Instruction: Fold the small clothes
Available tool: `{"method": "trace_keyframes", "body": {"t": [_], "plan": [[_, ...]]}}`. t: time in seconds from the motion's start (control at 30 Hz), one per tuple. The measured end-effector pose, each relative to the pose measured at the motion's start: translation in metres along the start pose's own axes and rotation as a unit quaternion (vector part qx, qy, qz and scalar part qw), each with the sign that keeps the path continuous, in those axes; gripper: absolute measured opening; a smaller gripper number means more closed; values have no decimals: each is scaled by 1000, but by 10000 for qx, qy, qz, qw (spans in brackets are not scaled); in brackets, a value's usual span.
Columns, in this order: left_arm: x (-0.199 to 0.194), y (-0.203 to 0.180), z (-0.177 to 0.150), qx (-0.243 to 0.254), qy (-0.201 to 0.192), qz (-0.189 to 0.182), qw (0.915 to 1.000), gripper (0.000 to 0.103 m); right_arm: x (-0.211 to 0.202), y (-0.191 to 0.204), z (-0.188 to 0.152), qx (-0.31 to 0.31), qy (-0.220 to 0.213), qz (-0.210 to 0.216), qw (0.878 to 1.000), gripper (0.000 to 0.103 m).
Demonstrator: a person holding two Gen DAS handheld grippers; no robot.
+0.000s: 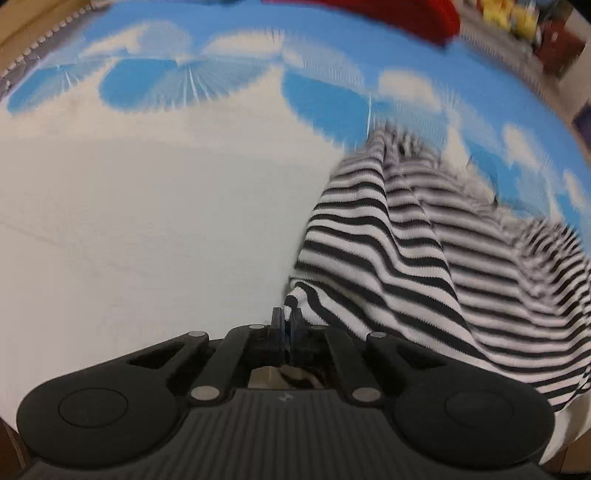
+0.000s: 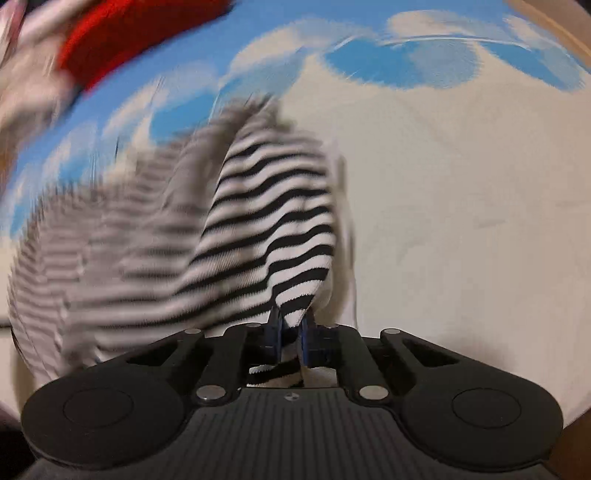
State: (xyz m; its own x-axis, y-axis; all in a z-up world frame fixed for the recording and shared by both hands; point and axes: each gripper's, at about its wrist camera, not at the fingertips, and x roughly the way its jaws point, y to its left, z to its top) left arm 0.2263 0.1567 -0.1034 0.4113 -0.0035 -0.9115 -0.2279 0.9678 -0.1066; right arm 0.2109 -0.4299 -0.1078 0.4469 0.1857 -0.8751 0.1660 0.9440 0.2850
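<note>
A black-and-white striped garment [image 1: 424,258] hangs between my two grippers above a bed sheet printed with blue sky and white clouds. My left gripper [image 1: 287,321] is shut on the garment's left edge, which runs off to the right in the left wrist view. My right gripper [image 2: 291,325] is shut on the garment's other edge [image 2: 280,236]; cloth pokes through behind its fingers and drapes to the left. Both views are blurred by motion.
The sheet [image 1: 147,221] is white near me and blue [image 1: 192,81] farther away. A red cloth [image 1: 406,18] lies at the far edge and also shows in the right wrist view [image 2: 122,40]. Yellow toys [image 1: 509,18] and clutter stand beyond it.
</note>
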Motion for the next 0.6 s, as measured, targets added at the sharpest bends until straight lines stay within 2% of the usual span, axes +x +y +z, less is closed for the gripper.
{"method": "trace_keyframes", "body": {"t": [0.03,0.1,0.13,0.2,0.23,0.3,0.37,0.4,0.43,0.5,0.6], "plan": [[6,2,-2,13,183,119,9998,2,-2,-6,0,123,-23,-99,9999,8],[27,2,-9,134,820,255,9962,2,5,-13,-3,132,172,-298,9993,8],[33,0,-12,230,1000,293,9943,2,10,-11,-6,-6,313,-445,9985,8],[36,-2,-14,294,1088,418,9928,6,17,-4,-12,-347,472,-692,9959,8],[34,-1,-14,268,1065,475,9928,8,19,-1,-13,-402,469,-741,9953,9],[30,-1,-11,207,930,605,9936,17,18,1,-11,-374,447,-775,9953,12],[21,-2,-6,246,634,806,9944,28,13,2,-10,-394,293,-899,9947,22],[17,-4,-1,290,471,844,9949,29,9,1,-9,-390,158,-970,9944,28],[10,-6,2,332,247,810,9959,29,6,-1,-7,-366,25,-1014,9942,32],[0,-15,6,380,-131,559,9976,29,-4,0,-3,-387,-342,-1072,9929,32],[-10,-32,7,493,-409,25,9979,29,-13,7,1,-502,-775,-884,9918,32]]}}
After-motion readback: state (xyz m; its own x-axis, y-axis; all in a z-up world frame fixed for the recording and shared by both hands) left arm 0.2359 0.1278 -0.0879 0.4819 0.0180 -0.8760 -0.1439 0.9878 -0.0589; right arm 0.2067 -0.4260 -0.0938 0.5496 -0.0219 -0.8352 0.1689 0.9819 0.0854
